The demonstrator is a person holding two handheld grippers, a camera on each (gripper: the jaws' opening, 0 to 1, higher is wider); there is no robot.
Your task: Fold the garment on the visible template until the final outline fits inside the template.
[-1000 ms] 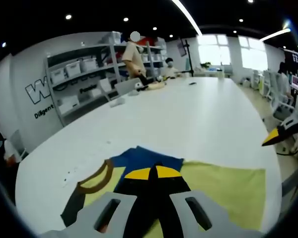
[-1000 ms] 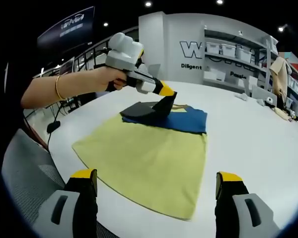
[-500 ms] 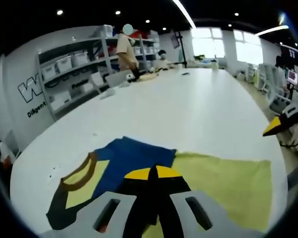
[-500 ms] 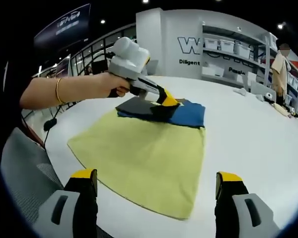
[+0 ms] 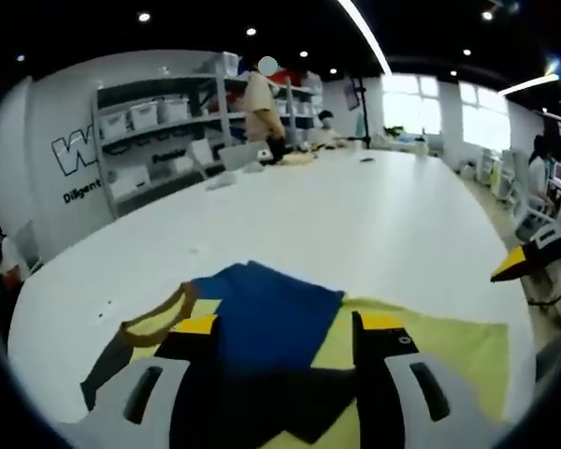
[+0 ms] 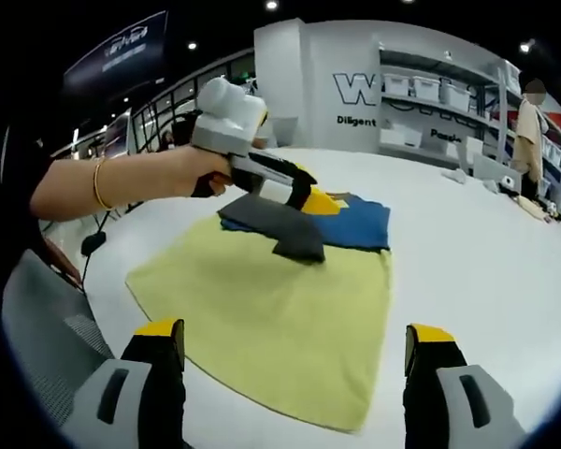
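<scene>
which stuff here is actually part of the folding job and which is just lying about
Part of the job:
- garment, yellow body with blue panel and dark sleeve
- dark sleeve, folded over the body
- left gripper, open, above the sleeve
- right gripper, open, near the hem

Just lying about:
- white table
- shelves with bins
- items at the table's far end

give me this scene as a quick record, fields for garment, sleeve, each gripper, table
garment: yellow shirt with blue top part, spread flat on the table
sleeve: dark sleeve folded in over the yellow body
left hand-held gripper: open, jaws either side of the blue part, just above the sleeve
right hand-held gripper: open, at the shirt's near edge, holding nothing
table: white, garment near its edge
</scene>
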